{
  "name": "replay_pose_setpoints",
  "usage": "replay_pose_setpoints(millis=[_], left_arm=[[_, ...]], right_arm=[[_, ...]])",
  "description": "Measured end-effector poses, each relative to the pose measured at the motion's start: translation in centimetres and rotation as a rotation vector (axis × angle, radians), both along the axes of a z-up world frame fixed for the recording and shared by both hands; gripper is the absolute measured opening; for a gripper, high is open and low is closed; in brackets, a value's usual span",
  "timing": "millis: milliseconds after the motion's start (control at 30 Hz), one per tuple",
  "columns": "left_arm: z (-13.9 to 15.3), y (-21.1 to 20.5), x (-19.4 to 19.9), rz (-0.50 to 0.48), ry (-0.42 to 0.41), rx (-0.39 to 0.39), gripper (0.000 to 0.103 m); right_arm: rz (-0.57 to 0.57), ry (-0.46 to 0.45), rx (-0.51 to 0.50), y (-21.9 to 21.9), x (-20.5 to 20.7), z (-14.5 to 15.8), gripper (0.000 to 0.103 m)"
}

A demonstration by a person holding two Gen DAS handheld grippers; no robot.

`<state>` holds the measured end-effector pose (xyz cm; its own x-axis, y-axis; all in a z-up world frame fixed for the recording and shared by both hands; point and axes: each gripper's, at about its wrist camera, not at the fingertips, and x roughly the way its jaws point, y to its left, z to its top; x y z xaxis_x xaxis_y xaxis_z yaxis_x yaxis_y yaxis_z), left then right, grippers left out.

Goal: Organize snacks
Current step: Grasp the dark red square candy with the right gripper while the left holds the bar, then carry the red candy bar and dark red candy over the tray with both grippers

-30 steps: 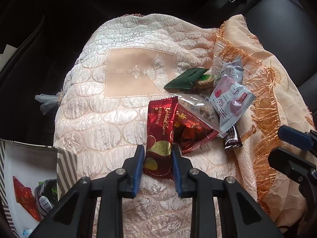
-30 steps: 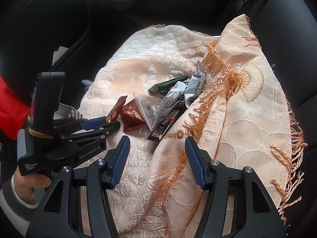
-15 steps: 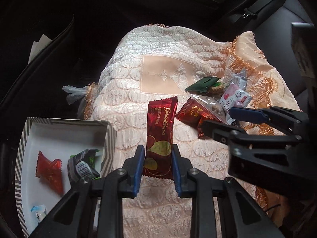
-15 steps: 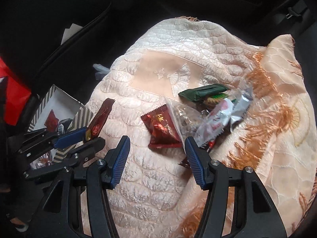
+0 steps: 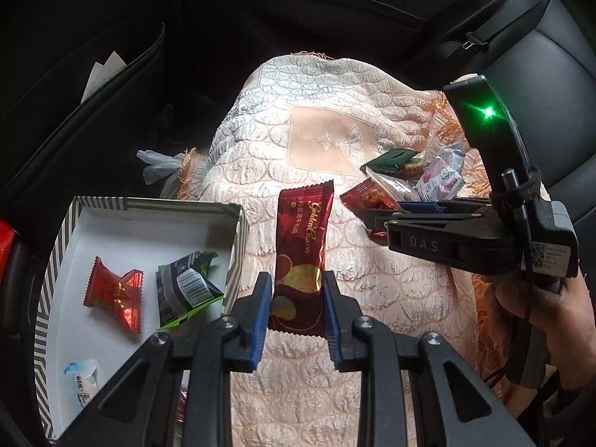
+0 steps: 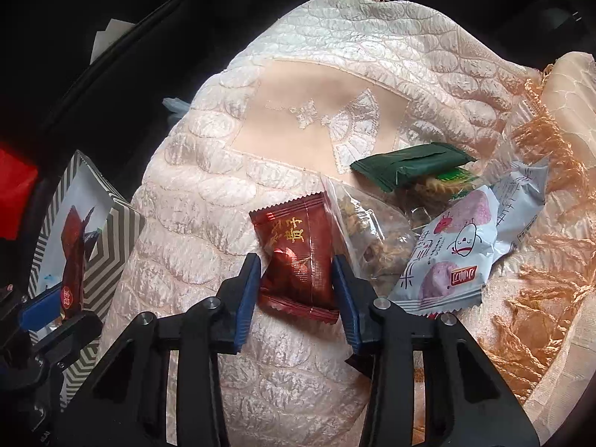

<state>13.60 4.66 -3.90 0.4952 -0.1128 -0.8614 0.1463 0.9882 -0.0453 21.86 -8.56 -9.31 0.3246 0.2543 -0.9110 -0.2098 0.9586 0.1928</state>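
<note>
A: How is the left gripper (image 5: 294, 305) occupied?

B: It is clamped on the lower end of a long red chocolate bar wrapper (image 5: 302, 257), which is held upright and clear of the quilted cloth (image 5: 283, 156). The low grip is judged to leave the wrapper's top free for release into the striped box (image 5: 149, 206), which is seen just beside it on the left.

A: And the right gripper (image 6: 296, 283)?

B: Its jaws are closing around a dark red candy packet (image 6: 298, 253) lying on the cloth; the packet is framed between the pads, but firm pressure is not yet shown. The packet is taken first probably because it lies at the near edge of the pile.

A: What is found around it?

B: A clear bag of nuts (image 6: 367, 231) is touching the packet's right side, so it could be caught by the right pad. Beyond it, a white-and-purple packet (image 6: 452, 257), a grey packet (image 6: 521, 201) and a green packet (image 6: 409, 165) are heaped together. In the box, a red twisted sweet (image 5: 115, 294), a black-and-green packet (image 5: 186, 283) and a small blue-and-white sweet (image 5: 82, 376) are already laid.
</note>
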Motion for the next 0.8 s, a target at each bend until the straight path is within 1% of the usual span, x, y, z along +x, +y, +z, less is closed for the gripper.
replay_pose_setpoints(millis=[33, 100, 133, 367, 500, 633, 800], left_arm=[[0.0, 0.1, -0.2, 0.001, -0.002, 0.002, 0.029], [0.1, 0.2, -0.6, 0.005, -0.006, 0.008, 0.029], [0.2, 0.3, -0.9, 0.009, -0.007, 0.008, 0.029], [0.7, 1.2, -2.7, 0.030, -0.022, 0.007, 0.029], [1.1, 2.2, -3.9, 0.053, -0.028, 0.009, 0.029], [1.6, 3.1, -5.2, 0.074, -0.046, 0.029, 0.029], [2.1, 4.8, -6.8, 0.110, -0.052, 0.028, 0.029]], right_arm=[[-0.001, -0.004, 0.002, 0.0, -0.1, 0.0, 0.035], [-0.002, -0.019, -0.004, 0.1, -0.5, 0.2, 0.033], [-0.003, -0.029, -0.003, 0.0, -0.9, 0.5, 0.028], [0.021, -0.092, 0.025, 0.6, -4.7, 3.2, 0.028], [0.029, -0.110, 0.051, 0.7, -7.3, 4.3, 0.028], [0.042, -0.107, 0.071, 1.1, -9.3, 4.6, 0.028], [0.069, -0.119, 0.092, 2.0, -11.5, 5.5, 0.028]])
